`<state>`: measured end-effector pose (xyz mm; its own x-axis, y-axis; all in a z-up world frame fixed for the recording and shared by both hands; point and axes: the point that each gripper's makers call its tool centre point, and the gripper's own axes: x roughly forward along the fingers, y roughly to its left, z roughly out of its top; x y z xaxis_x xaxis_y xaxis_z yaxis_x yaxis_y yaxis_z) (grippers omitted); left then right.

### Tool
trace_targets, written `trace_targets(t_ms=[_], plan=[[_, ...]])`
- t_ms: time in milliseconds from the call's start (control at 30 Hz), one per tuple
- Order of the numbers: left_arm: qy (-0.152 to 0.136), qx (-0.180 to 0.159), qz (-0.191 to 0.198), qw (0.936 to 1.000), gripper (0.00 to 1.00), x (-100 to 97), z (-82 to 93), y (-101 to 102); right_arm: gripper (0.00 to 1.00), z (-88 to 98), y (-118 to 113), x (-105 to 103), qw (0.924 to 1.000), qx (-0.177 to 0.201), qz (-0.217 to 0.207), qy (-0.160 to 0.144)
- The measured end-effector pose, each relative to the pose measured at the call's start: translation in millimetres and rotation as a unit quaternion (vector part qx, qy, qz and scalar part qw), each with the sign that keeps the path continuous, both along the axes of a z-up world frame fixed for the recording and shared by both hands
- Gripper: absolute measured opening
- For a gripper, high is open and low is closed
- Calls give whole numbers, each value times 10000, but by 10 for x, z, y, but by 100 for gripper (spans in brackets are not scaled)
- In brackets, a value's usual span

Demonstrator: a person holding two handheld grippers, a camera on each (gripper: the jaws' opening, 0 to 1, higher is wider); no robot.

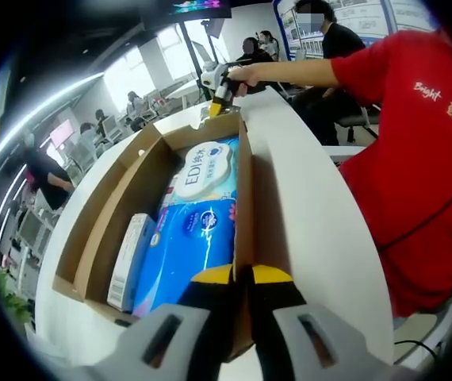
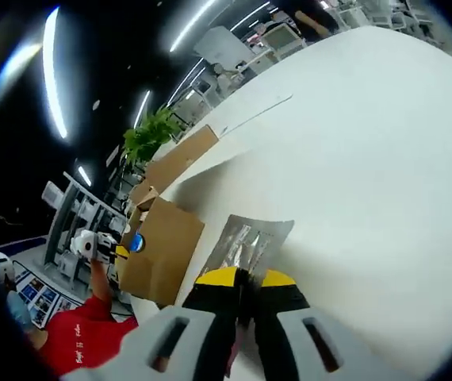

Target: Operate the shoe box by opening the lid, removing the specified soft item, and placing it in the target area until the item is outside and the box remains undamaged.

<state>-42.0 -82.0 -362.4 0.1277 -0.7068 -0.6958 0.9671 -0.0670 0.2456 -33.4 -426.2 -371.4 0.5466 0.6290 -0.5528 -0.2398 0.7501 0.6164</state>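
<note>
In the left gripper view, the left gripper [image 1: 242, 279] rises at bottom centre, its yellow-tipped jaws clenched on the near end of the right-hand wall of the open brown cardboard shoe box [image 1: 107, 214] — the thin cardboard edge runs straight up between them. Inside, just beyond the jaws, lies the soft blue plastic-wrapped pack [image 1: 190, 242]. A second soft pack with a white label [image 1: 208, 171] lies past it, and a slim white carton [image 1: 128, 258] stands along the left wall. The box's left flap is folded outward.

To the right of the box, a broad strip of the white tabletop [image 1: 313, 214] lies bare up to its curved edge, where a person in a red shirt [image 1: 424, 159] stands. At the box's far corner, upper centre, the right gripper [image 1: 215, 109] is held in the person's hand [image 1: 242, 75]. Seated people and office desks fill the far background.

In the right gripper view, the right gripper [image 2: 242, 279] at bottom centre has its jaws pinched on a flat, shiny grey sheet [image 2: 251, 234] lying on the tabletop [image 2: 369, 159]; what the sheet is cannot be told. At lower left sits the shoe box [image 2: 162, 246], with the left gripper [image 2: 120, 252] at its far side. Beyond, the tabletop spreads wide and open to the upper right — a leafy green plant [image 2: 151, 135] stands past its far left edge.
</note>
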Motion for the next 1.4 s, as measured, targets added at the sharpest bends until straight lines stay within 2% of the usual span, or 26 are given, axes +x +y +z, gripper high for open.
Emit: trace_targets(t_ms=[67,133,200,267,333,367,467,833,900,933,967,1067,1200,1267,1300,1367,1400], plan=[[0,0,-2,10000,6,-3,4,-4,5,5,35,-15,9996,-221,62,-132],[-6,-2,0,10000,6,-7,10,-11,6,-82,-190,115,9994,-319,98,-115],[-14,-7,-1,10000,6,-4,7,-9,7,-108,-250,152,9991,-386,121,-149],[-16,-5,0,10000,6,-10,10,-14,7,-119,-265,159,9987,-471,139,-168],[-10,-3,3,10000,6,-6,12,-16,9,-78,-174,107,9978,-584,167,-254],[-10,-3,0,10000,6,-5,10,-15,10,-106,-227,127,9975,-643,172,-243],[-6,-1,-2,10000,6,-8,14,-18,13,-170,-375,188,9942,-983,215,-388],[-27,-8,-2,10000,6,-8,16,-19,18,-229,-565,301,9840,-1646,199,-657],[-17,-6,-3,10000,6,-11,15,-18,19,-214,-521,286,9811,-1750,290,-775],[-9,-4,-2,10000,6,-13,15,-18,20,-236,-550,296,9799,-1826,306,-742],[-6,-2,-3,10000,6,-8,12,-16,23,-255,-630,334,9733,-2125,312,-814],[5,2,-2,10000,6,-10,13,-17,24,-263,-700,368,9634,-2487,354,-932],[-7,-3,-1,10000,6,-18,17,-20,26,-207,-749,426,9609,-2556,202,-1046],[-19,-7,-3,10000,6,-17,16,-17,27,-120,-780,448,9569,-2629,78,-1227],[-18,-8,-3,10000,6,-18,16,-18,27,-85,-775,446,9577,-2588,21,-1257],[-12,-6,-2,10000,6,-19,16,-18,28,20,-733,480,9534,-2593,-26,-1544],[-6,-3,-1,10000,6,-19,16,-18,30,76,-698,493,9488,-2649,-20,-1719]])
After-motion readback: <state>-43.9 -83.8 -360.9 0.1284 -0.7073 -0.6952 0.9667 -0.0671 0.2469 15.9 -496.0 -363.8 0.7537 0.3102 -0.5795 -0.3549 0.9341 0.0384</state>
